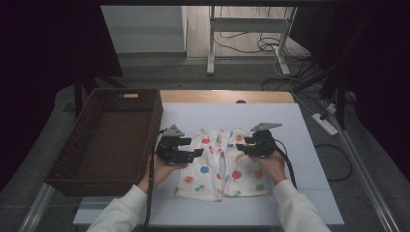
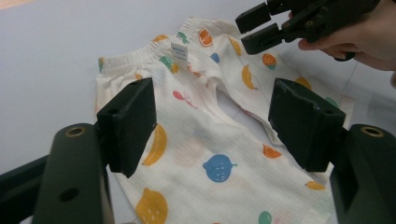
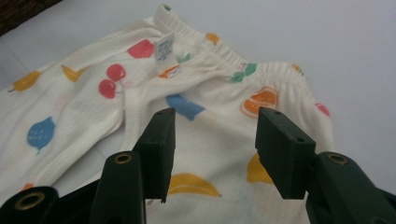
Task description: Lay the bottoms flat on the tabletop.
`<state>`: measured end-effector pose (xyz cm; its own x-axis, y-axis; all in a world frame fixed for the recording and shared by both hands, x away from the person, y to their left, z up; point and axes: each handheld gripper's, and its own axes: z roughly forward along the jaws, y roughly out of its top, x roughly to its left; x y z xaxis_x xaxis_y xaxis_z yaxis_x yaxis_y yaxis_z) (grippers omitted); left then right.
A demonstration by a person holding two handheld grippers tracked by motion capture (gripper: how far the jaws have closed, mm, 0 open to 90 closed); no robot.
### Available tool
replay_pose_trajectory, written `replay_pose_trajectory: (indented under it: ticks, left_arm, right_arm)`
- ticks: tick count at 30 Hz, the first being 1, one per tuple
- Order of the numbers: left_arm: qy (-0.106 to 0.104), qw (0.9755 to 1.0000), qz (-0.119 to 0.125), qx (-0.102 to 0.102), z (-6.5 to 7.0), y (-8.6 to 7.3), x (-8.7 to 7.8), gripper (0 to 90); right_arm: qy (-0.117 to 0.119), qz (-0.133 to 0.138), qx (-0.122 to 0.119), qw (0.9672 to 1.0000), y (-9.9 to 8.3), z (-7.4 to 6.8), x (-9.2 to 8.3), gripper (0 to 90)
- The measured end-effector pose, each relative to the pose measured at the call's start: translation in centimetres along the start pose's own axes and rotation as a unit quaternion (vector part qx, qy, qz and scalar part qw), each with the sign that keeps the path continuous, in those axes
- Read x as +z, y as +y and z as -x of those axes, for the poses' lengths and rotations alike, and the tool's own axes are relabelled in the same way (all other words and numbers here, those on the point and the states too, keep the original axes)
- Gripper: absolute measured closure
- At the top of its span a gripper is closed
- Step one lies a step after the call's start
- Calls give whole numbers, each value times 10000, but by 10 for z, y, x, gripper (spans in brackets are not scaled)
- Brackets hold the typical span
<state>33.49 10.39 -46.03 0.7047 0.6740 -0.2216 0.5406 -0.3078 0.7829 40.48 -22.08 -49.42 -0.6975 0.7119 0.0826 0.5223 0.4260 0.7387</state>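
The small cream cotton shorts with fruit prints (image 1: 222, 164) lie flat at the tabletop's (image 1: 309, 193) centre: light, limp, wrinkle-prone. My left fingers (image 1: 193, 147) and right fingers (image 1: 242, 146) hover apart, empty; the elastic waistband (image 3: 224, 56) offers the firmest pinch.

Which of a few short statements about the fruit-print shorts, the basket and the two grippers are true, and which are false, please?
1. The fruit-print shorts lie spread on the white mat. True.
2. The brown wicker basket holds the shorts. False: the shorts lie on the mat beside it.
3. The left gripper has its jaws apart above the cloth, gripping nothing. True.
4. The right gripper is clamped on the waistband. False: its jaws stand open, short of the waistband.
5. A small white label sits at the waistband. True.
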Motion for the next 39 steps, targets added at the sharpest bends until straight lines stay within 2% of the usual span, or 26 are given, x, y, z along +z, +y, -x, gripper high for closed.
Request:
replay_pose_trajectory:
  ticks: [7,14,20,24,36,39]
  left_arm:
    - [-7,10000,16,-27,-1,0,-2,305]
    - [-8,10000,14,-55,-2,-1,-3,304]
    - [-13,10000,40,-44,-1,-1,-5,304]
    - [-26,10000,31,-54,-1,-1,-5,303]
    - [-21,10000,12,-62,0,-2,-5,300]
    - [-16,10000,9,-49,0,-2,-5,296]
  right_arm:
    - [16,-62,-112,9999,-7,-8,-10,442]
    - [173,-70,-154,9997,-18,-23,-27,427]
    - [318,-304,-428,9981,-31,-41,-34,423]
    - [347,-316,-511,9976,-34,-50,-40,421]
    - [436,-472,-519,9966,-54,-62,-57,421]
    - [468,-598,-678,9948,-62,-68,-61,420]
